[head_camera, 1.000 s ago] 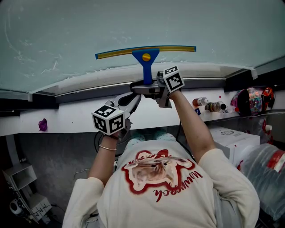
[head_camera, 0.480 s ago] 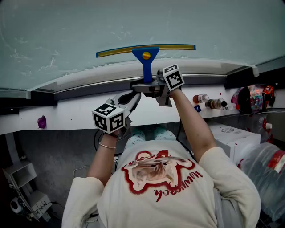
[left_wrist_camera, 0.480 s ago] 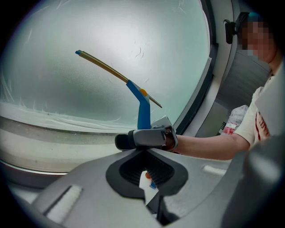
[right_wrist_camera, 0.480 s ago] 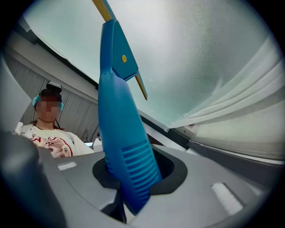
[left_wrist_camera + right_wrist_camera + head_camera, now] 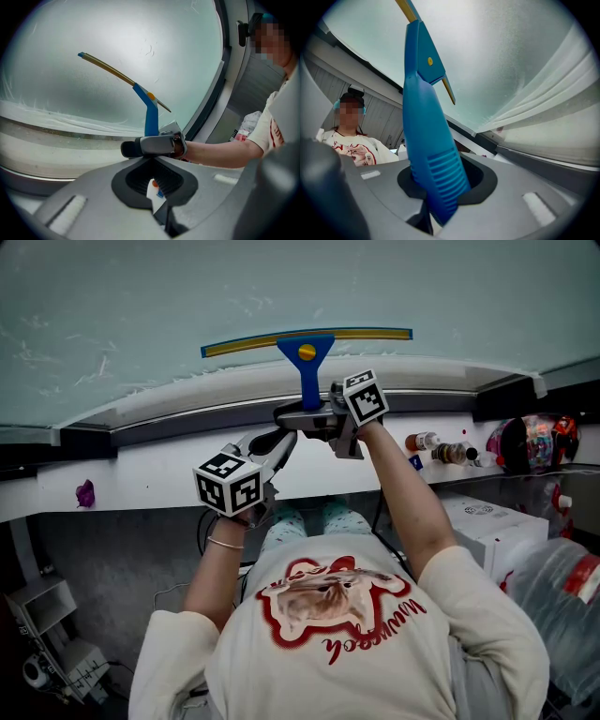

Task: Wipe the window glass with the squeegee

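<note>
Squeegee [image 5: 307, 351] is creeping up the glass [image 5: 141, 296], right gripper [image 5: 307, 416] fingers clamping its handle; left gripper [image 5: 278, 441] fingers are resting closed.

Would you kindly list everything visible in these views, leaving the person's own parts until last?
window glass: one pane, pale and frosted, across the top of the head view
squeegee: one, blue handle with a yellow-edged blade, blade on the glass
ledge: one, white, below the window
purple object: one, small, at the left of the ledge
bottles: several, small, at the right of the ledge
box: one, white, lower right
shirt: one, cream with a red print, on the person
right claw: one, grey, shut on the squeegee's handle
left claw: one, grey, shut and empty, beside the right claw
</note>
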{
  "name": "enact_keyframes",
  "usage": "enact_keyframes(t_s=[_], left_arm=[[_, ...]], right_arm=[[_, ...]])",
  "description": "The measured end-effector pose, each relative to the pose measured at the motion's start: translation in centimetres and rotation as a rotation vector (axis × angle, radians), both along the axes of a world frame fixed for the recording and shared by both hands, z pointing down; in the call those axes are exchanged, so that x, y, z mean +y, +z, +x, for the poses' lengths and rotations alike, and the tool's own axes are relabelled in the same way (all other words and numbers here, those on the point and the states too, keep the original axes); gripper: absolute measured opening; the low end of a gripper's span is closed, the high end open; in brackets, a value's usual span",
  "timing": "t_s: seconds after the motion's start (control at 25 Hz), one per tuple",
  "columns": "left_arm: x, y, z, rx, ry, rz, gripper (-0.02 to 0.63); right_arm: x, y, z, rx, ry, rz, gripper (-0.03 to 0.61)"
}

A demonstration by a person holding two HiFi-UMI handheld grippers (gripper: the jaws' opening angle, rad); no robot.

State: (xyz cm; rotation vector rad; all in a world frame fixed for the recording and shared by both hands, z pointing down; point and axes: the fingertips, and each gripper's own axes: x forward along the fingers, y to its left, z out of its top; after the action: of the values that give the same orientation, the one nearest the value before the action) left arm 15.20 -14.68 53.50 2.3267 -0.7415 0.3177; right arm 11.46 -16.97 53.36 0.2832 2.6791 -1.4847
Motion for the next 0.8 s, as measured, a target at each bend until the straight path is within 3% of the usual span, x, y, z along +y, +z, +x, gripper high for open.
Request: enact_keyframes(t_s=[0.8], left_arm=[[0.3,2.2,0.2,0.009,-0.012,-0.054,0.002]], right_arm=[[0.4,2.3,0.1,-0.003,-0.015,-0.031,0.110]])
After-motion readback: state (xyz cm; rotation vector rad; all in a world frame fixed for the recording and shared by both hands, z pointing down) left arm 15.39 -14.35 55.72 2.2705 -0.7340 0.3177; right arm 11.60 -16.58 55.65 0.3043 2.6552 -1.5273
